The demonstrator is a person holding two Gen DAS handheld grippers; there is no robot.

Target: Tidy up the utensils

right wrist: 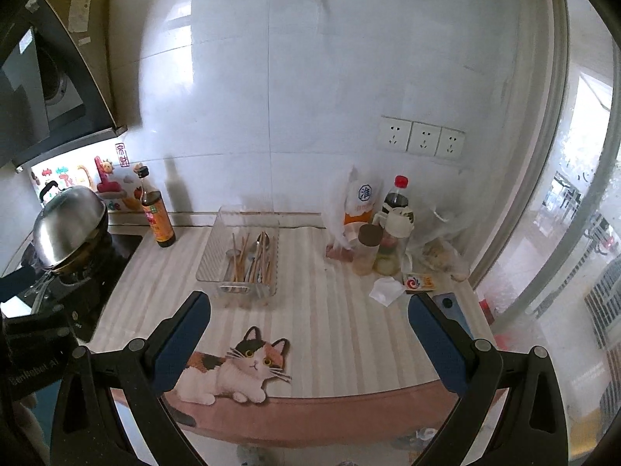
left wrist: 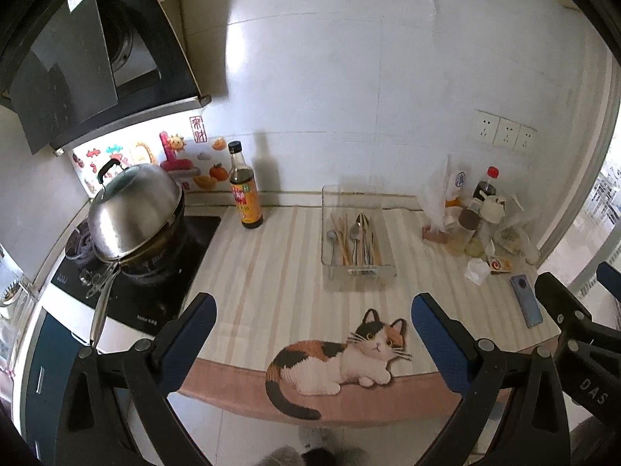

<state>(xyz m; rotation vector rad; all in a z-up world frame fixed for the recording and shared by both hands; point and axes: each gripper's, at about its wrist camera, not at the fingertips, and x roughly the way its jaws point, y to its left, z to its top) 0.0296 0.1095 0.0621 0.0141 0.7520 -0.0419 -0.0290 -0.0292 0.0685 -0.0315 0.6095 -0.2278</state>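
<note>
A clear plastic tray [left wrist: 388,272] stands on the striped counter mat [left wrist: 271,272] and holds several metal spoons [left wrist: 355,233] and wooden chopsticks [left wrist: 342,237]. It also shows in the right wrist view [right wrist: 205,268], with spoons [right wrist: 261,244] and chopsticks [right wrist: 242,256] in it. My left gripper [left wrist: 313,310] is open and empty, above the mat's front edge, short of the tray. My right gripper [right wrist: 308,310] is open and empty, to the right of the tray and nearer than it. The right gripper also shows at the left wrist view's right edge [left wrist: 574,303].
A brown sauce bottle [left wrist: 243,190] stands left of the tray. A lidded steel wok [left wrist: 136,213] sits on the black stove [left wrist: 128,283] at left. Bottles, jars and bags [right wrist: 380,240] crowd the back right. A phone [left wrist: 526,301] and crumpled tissue [right wrist: 386,290] lie at right.
</note>
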